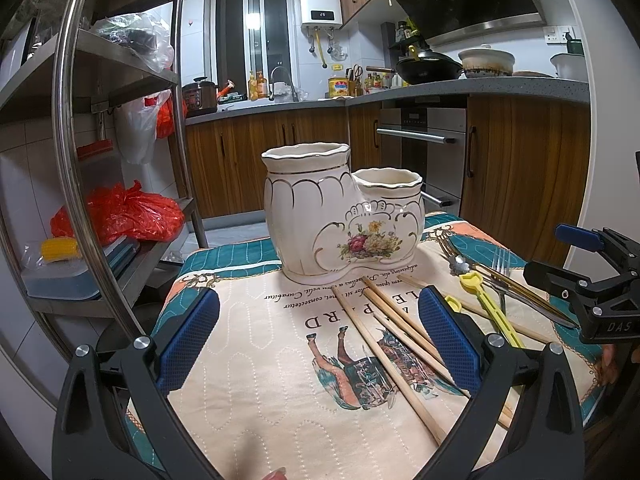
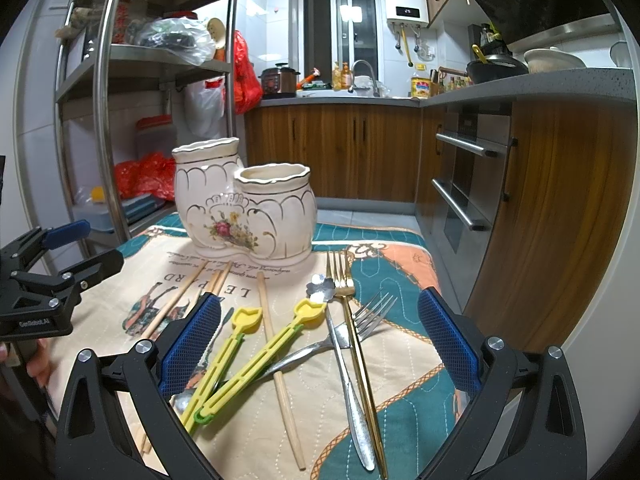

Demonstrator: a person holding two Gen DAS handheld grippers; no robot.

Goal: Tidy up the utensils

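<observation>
**Kitchen around the quilted mat**

A quilted cloth mat with teal border and printed lettering [image 1: 256, 364] covers the work surface. Beside its left edge stands a stainless-steel shelving rack [image 2: 144, 60] holding crumpled red plastic bags [image 1: 132, 212] and clear bags. Along the grey stone counter [image 1: 480, 90]: a dark red electric pressure cooker [image 1: 199, 98] at the left end, a black wok [image 1: 430, 67] (a beige clay pot [image 1: 486, 62] just beside it). A white wall-mounted water heater [image 2: 405, 0] hangs near the window.

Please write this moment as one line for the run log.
left gripper: open, above chopsticks | right gripper: open, above forks | ceramic holder: no utensils visible
</observation>
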